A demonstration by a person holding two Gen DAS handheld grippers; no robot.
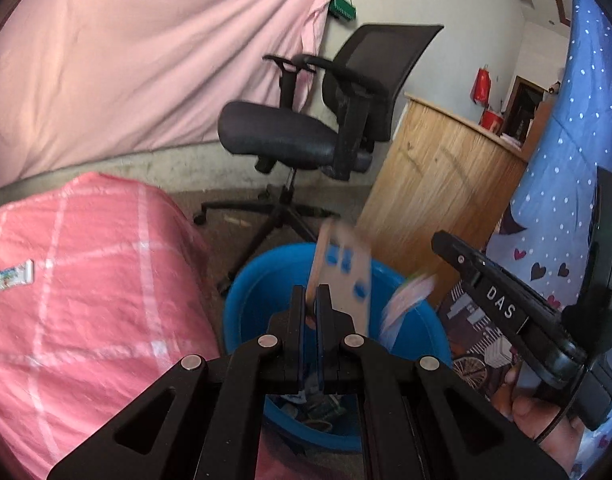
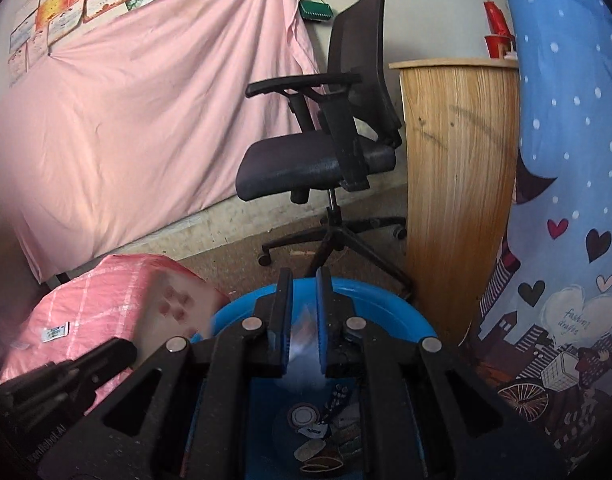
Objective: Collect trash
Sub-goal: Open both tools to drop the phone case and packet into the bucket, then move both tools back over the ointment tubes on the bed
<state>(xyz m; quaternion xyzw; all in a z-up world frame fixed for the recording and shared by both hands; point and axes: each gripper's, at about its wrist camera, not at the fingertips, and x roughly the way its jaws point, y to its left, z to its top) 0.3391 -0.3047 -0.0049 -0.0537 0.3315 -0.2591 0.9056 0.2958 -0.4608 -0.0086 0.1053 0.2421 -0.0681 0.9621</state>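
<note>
Left claw (image 1: pixel 312 294) grips card (image 1: pixel 342 276) above basin (image 1: pixel 241 300)

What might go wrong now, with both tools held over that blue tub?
The left tool pinches only the bottom edge of a cardboard box; it may tip past the blue tub's rim. The blurred wrapper at the right tool could flutter aside. One wrapper remains on the pink bedding.
</note>
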